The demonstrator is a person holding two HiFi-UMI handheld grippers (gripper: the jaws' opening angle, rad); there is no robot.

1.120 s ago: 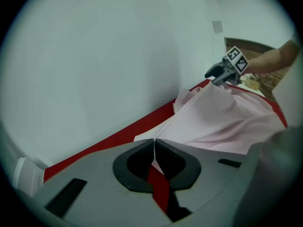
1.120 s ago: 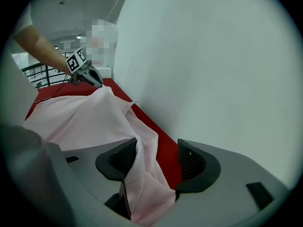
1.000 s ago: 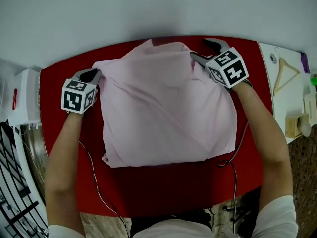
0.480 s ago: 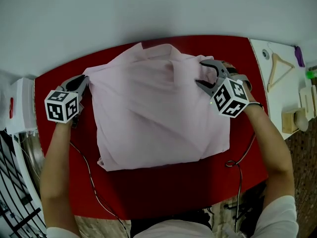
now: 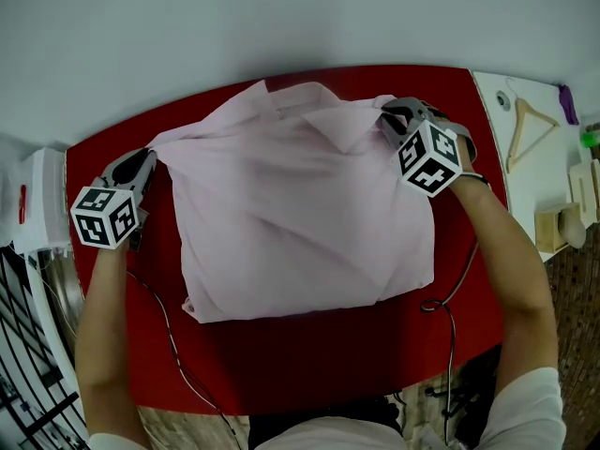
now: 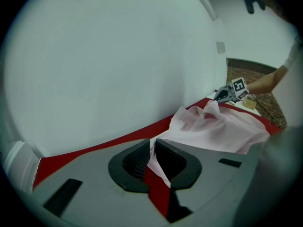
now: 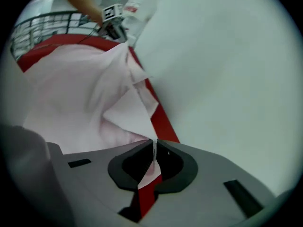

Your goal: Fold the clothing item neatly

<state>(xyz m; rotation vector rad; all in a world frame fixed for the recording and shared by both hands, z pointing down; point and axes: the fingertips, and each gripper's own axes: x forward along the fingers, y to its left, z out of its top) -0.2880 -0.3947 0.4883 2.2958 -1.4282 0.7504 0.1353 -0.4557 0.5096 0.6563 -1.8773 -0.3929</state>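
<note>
A pale pink garment (image 5: pixel 300 214) lies spread on the red table (image 5: pixel 328 364), rumpled along its far edge. My left gripper (image 5: pixel 150 155) is shut on the garment's far left corner, and cloth (image 6: pixel 227 126) runs between its jaws (image 6: pixel 152 148). My right gripper (image 5: pixel 386 112) is at the far right corner. Its jaws are closing, and the pads (image 7: pixel 155 148) pinch a fold of the pink cloth (image 7: pixel 80 93) between them. The cloth is drawn taut between the two grippers. Each gripper shows small in the other's view: the right gripper (image 6: pixel 222 94) and the left gripper (image 7: pixel 113 25).
A white side surface at the right holds a wooden hanger (image 5: pixel 530 129) and a wooden block (image 5: pixel 553 228). A white box (image 5: pixel 42 204) and a black wire rack stand at the left. Cables (image 5: pixel 450 298) trail over the table's near edge. A white wall rises behind the table.
The right gripper, open a second ago, has come in onto the garment's far right corner and closed on it. The left gripper has pulled its corner out to the left and nearer.
</note>
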